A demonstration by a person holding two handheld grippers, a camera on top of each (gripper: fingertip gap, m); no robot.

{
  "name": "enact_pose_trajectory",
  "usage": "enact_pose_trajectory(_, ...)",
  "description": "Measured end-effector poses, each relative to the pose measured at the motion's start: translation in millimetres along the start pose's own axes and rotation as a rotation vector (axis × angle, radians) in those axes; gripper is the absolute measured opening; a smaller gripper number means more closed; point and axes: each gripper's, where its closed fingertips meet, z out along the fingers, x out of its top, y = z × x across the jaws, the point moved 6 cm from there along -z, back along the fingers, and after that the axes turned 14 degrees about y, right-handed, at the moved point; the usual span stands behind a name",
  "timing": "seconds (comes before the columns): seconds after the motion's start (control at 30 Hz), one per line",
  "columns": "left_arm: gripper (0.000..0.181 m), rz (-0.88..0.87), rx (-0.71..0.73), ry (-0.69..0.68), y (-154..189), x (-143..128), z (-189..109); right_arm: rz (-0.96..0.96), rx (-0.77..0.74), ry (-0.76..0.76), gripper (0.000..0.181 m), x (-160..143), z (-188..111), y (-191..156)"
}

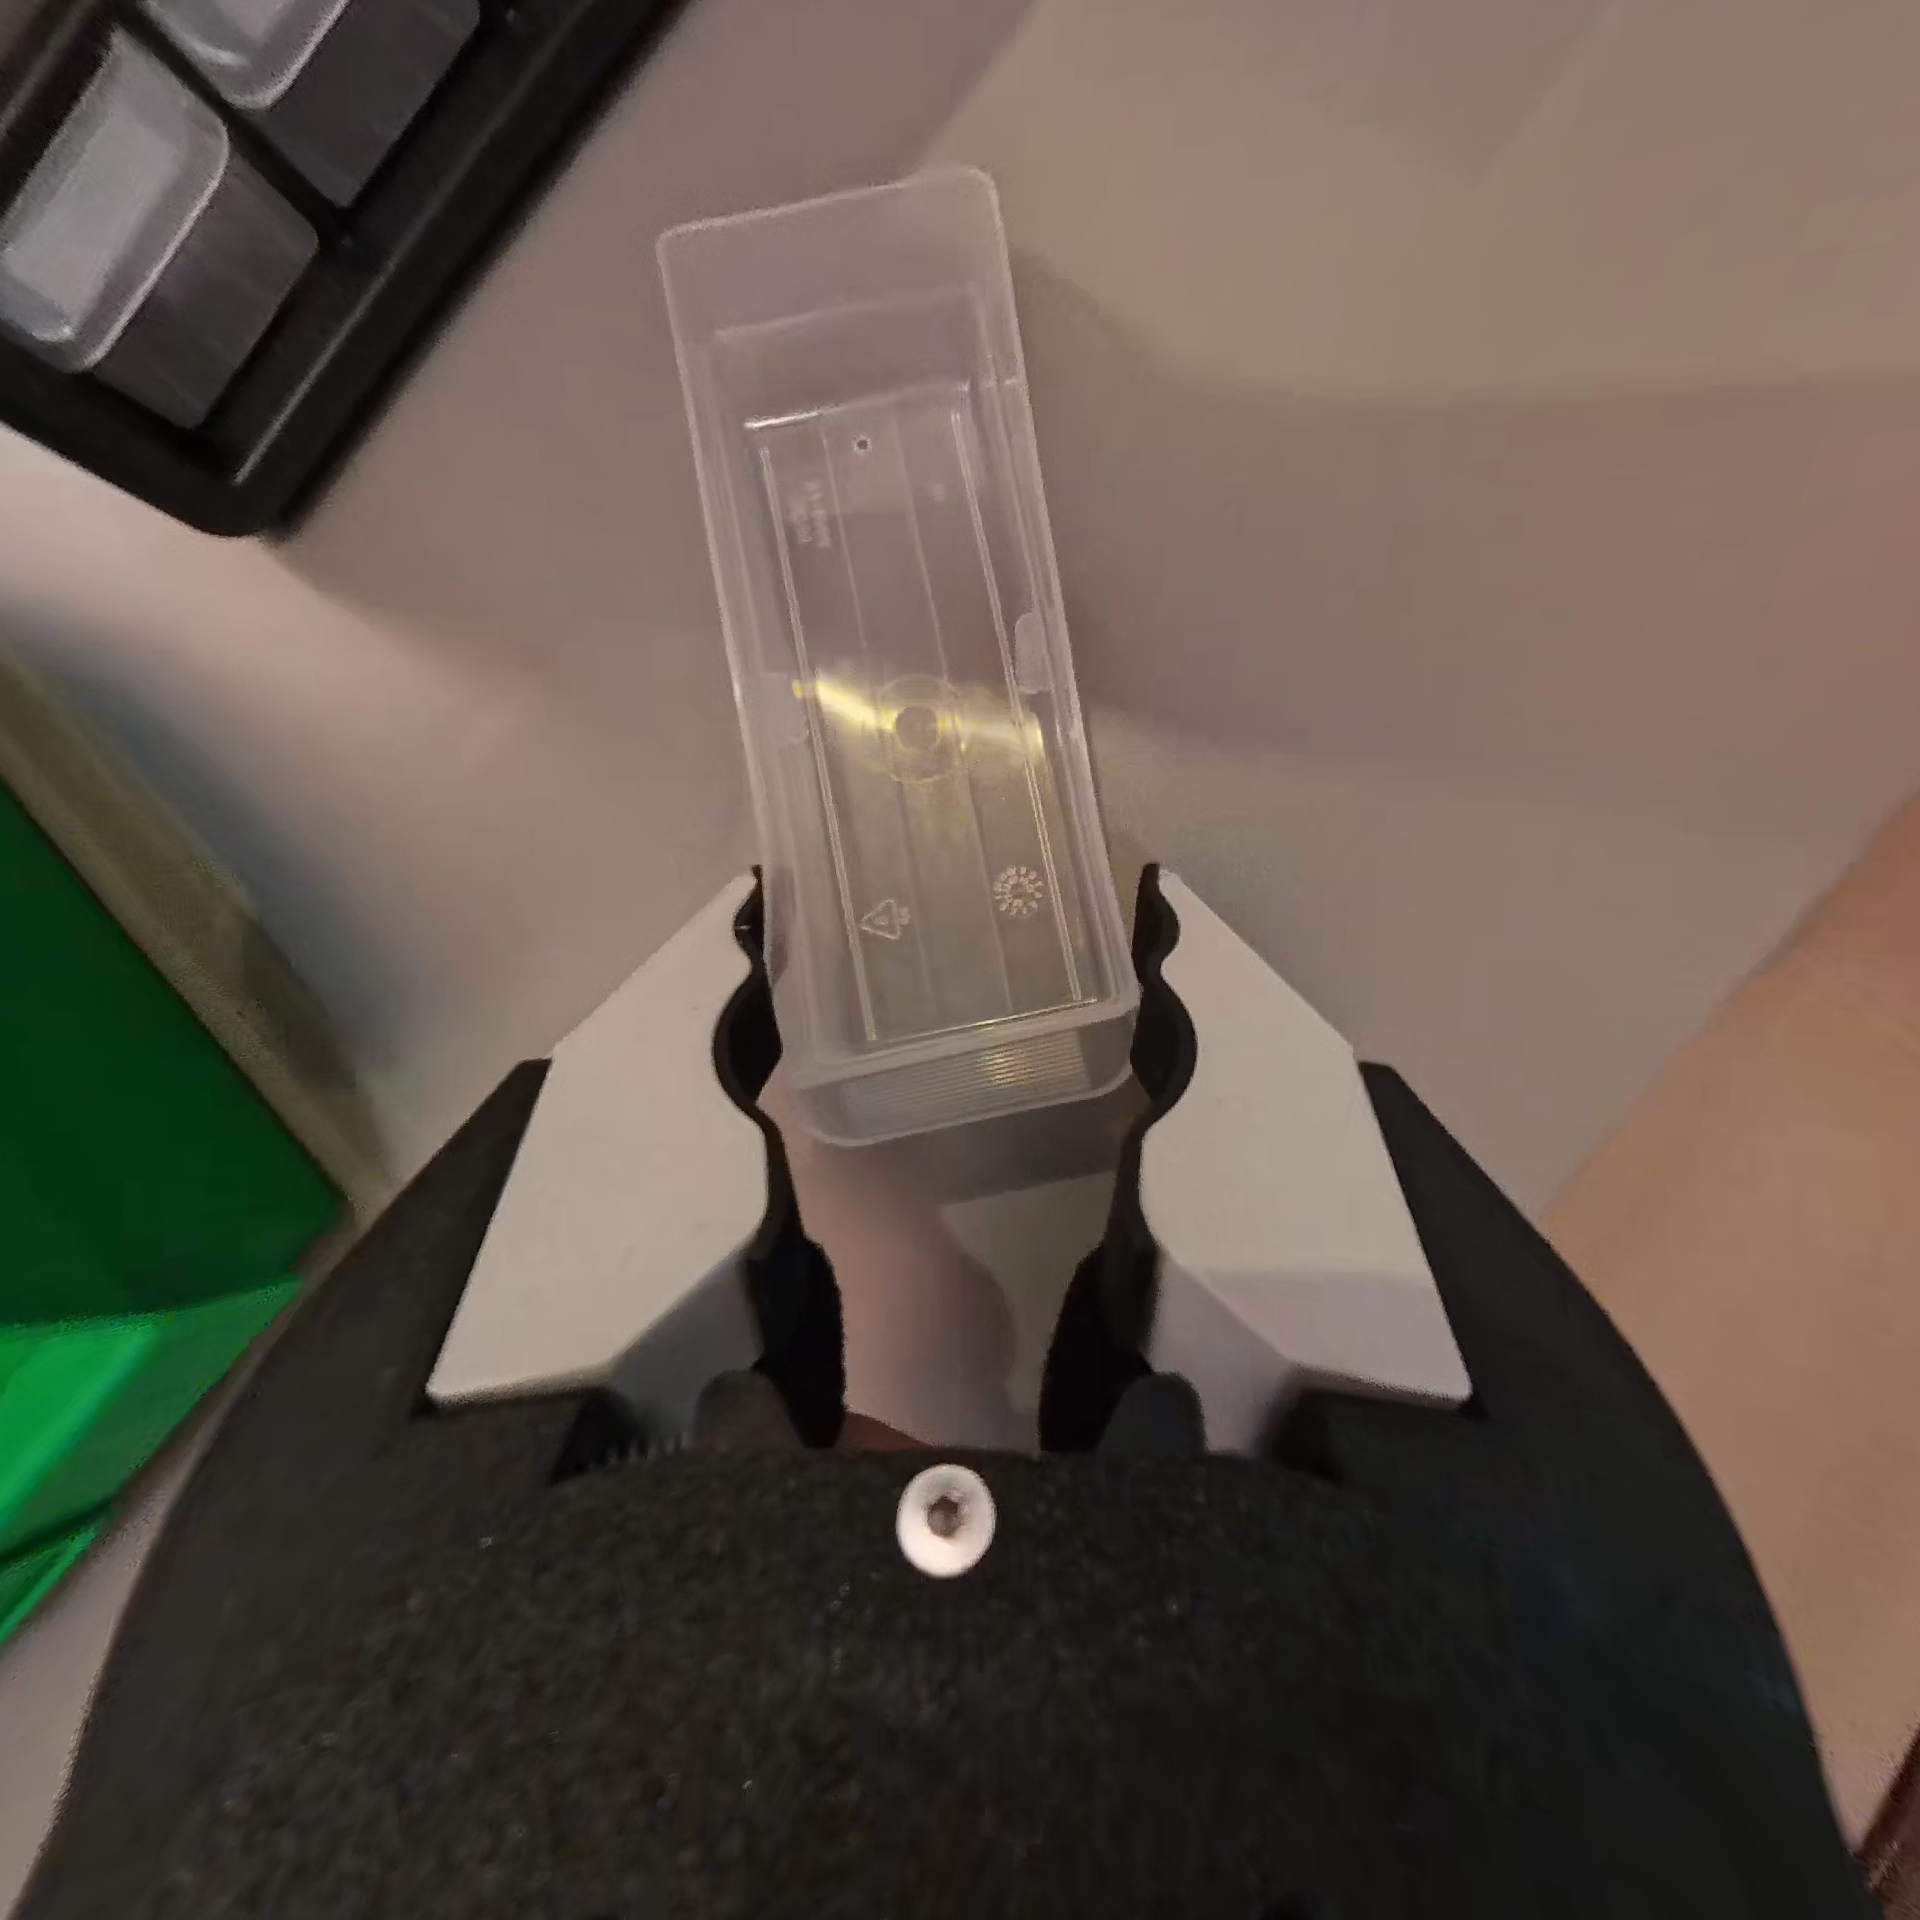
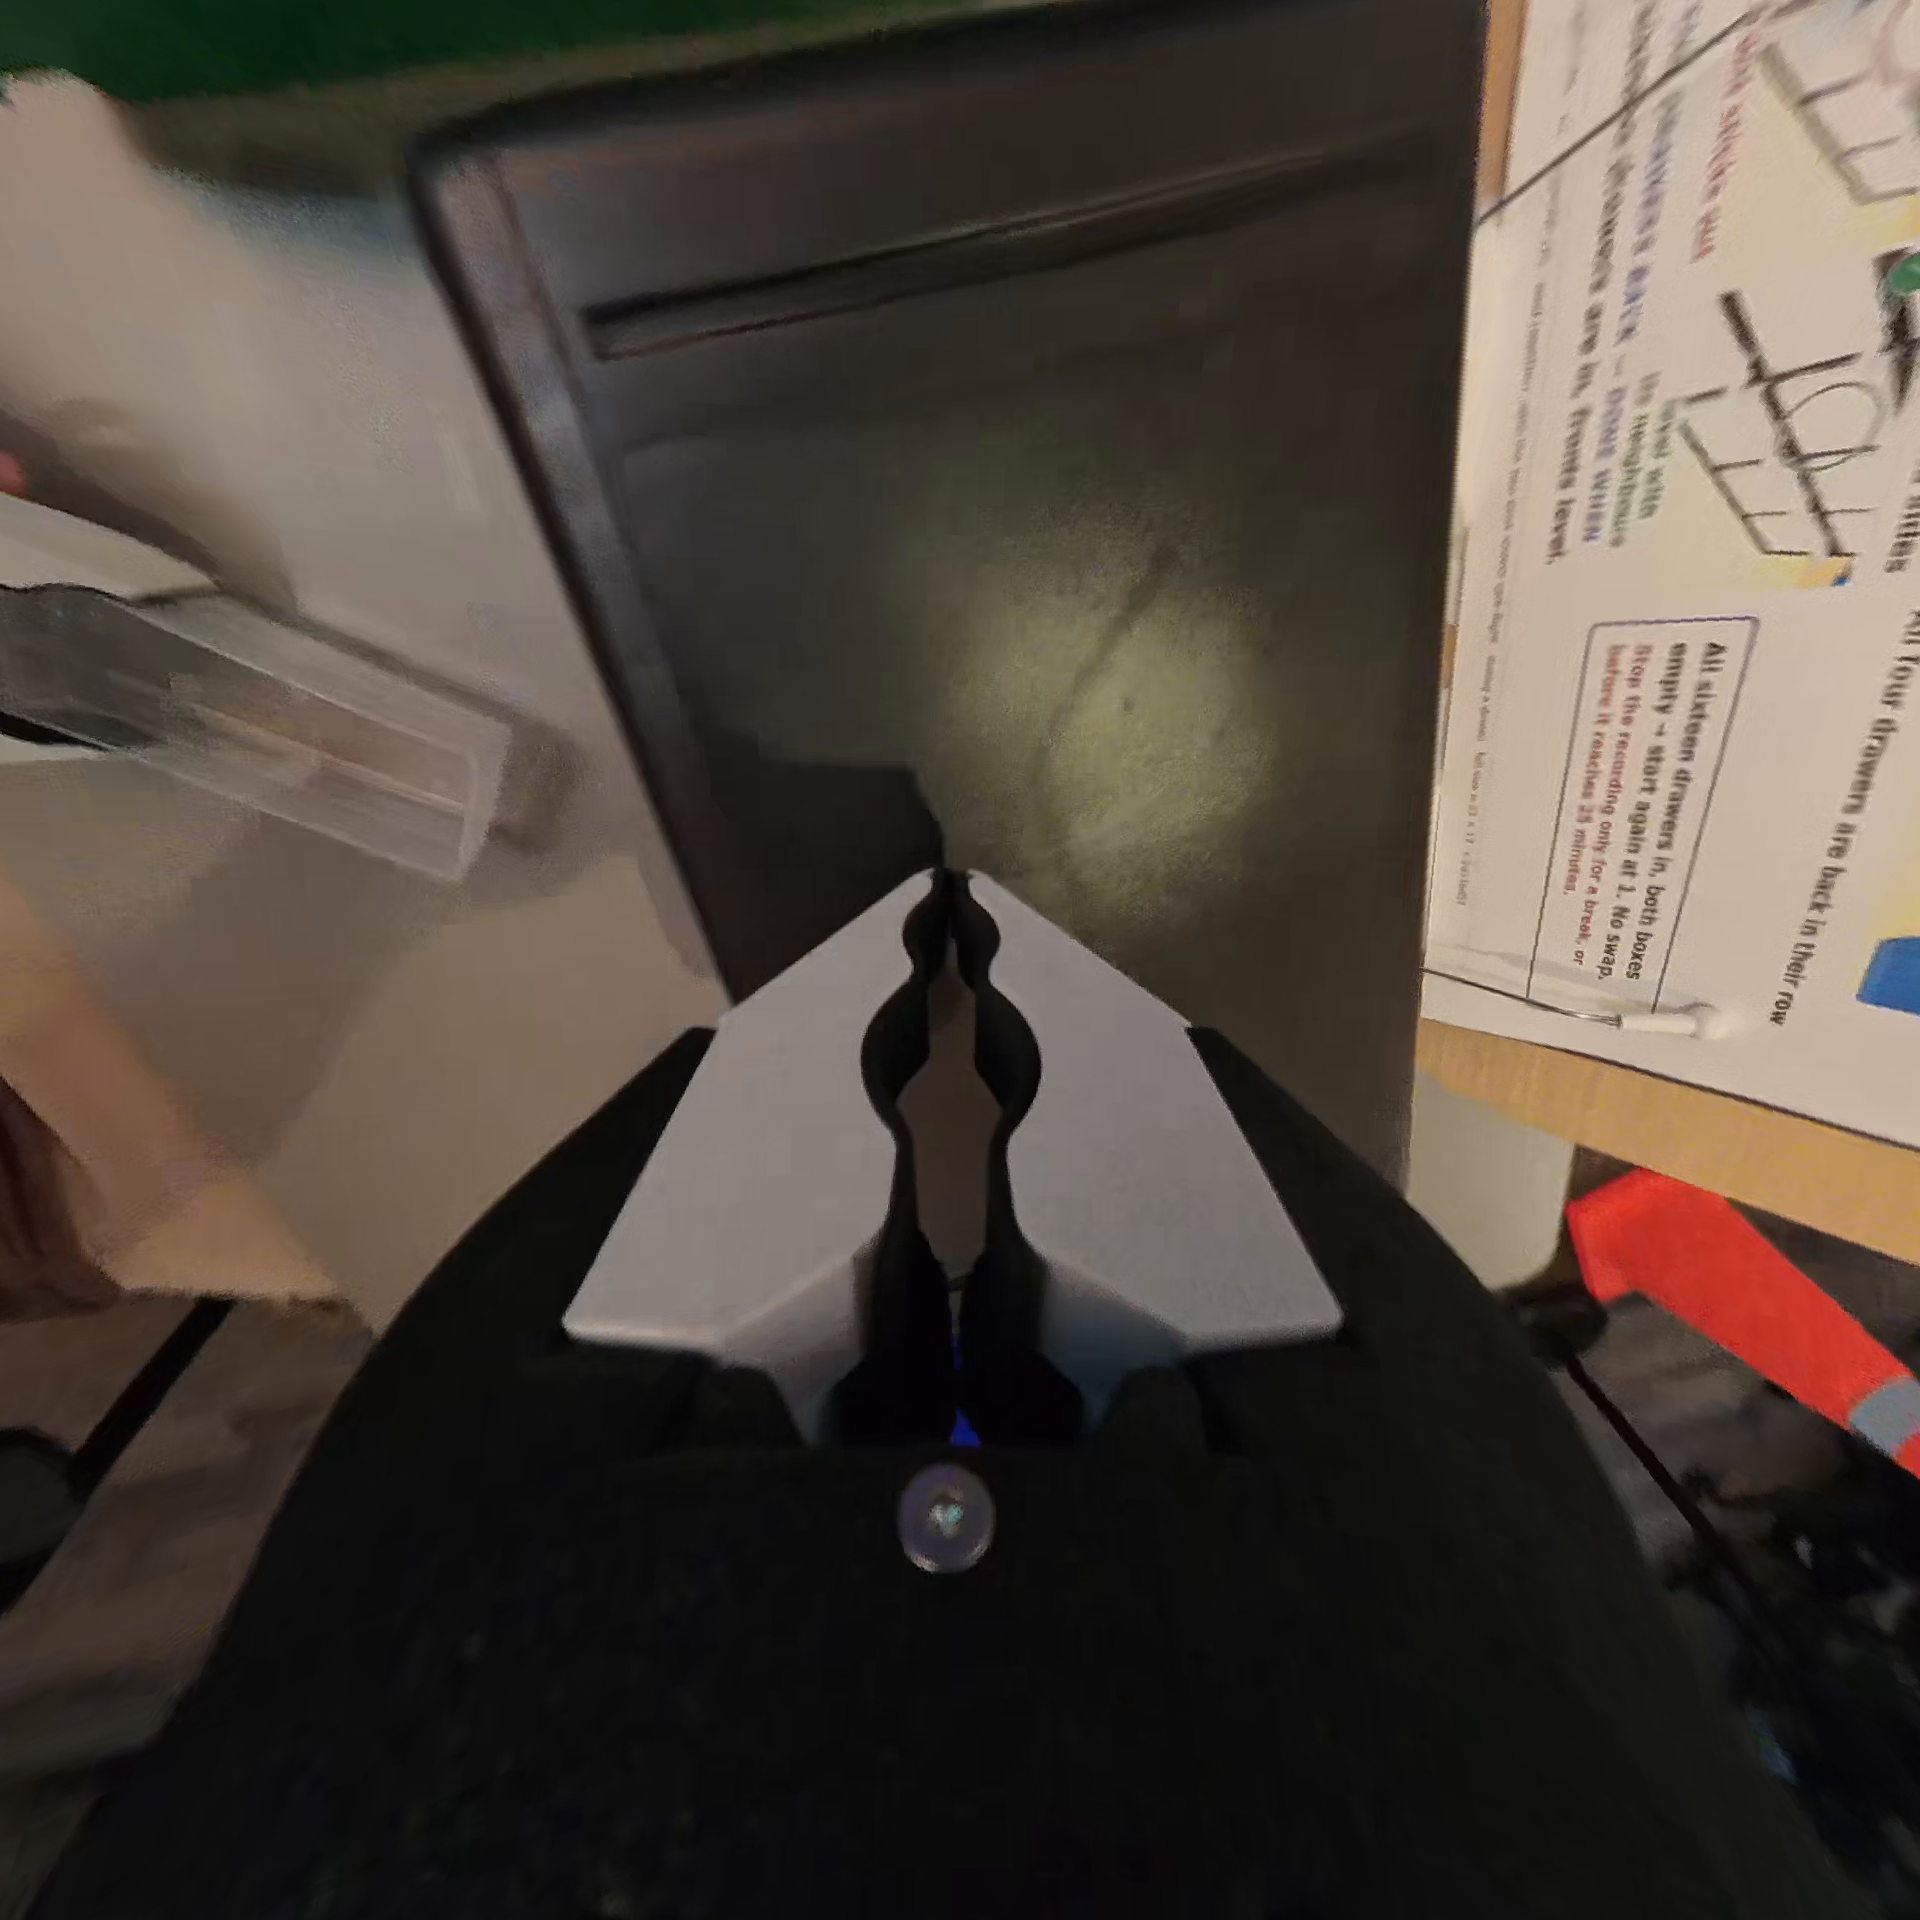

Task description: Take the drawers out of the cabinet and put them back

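Observation:
My left gripper (image 1: 951,914) is shut on the near end of a clear plastic drawer (image 1: 883,582), which is empty and held above the white table (image 1: 1455,520), pointing away from me. The black cabinet (image 1: 343,343) is at the top left, with clear drawers (image 1: 114,239) seated in its slots. In the right wrist view my right gripper (image 2: 951,883) is shut and empty, its tips close against a plain black outer panel of the cabinet (image 2: 987,468). The held drawer (image 2: 343,738) and the left gripper show blurred at the left edge.
A green block (image 1: 125,1195) lies at the left of the table. A printed sheet (image 2: 1683,520) on a wooden board (image 2: 1558,1091) stands to the right of the cabinet. A red-orange tool (image 2: 1745,1320) lies below the board.

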Motion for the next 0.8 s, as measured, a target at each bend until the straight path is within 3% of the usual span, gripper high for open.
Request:
enact_pose_trajectory(0.13,0.066,0.071,-0.106,0.098,0,13,-11,-0.126,0.026,0.37,0.005,-26,-29,-67)
enact_pose_trajectory(0.27,0.066,0.1,-0.251,0.204,7,31,-28,-0.186,-0.073,0.654,0.017,-95,-23,-140)
enact_pose_trajectory(0.3,0.067,0.103,-0.293,0.221,9,34,-33,-0.151,-0.04,0.683,0.025,-114,-16,-158)
enact_pose_trajectory(0.4,0.067,0.126,-0.412,0.251,16,39,-45,-0.056,0.097,0.777,0.073,-156,2,-209)
enact_pose_trajectory(0.43,0.067,0.155,-0.436,0.25,18,39,-48,-0.061,0.091,0.81,0.076,-165,4,-222)
enact_pose_trajectory(0.57,0.067,0.236,-0.519,0.24,33,37,-52,-0.119,0.069,0.883,0.079,-171,8,-271)
enact_pose_trajectory(0.67,0.067,0.237,-0.597,0.258,46,39,-54,-0.129,0.045,0.874,0.082,-169,20,-288)
enact_pose_trajectory(0.8,0.067,0.251,-0.638,0.268,54,37,-58,-0.076,0.232,0.933,0.086,-170,27,-304)
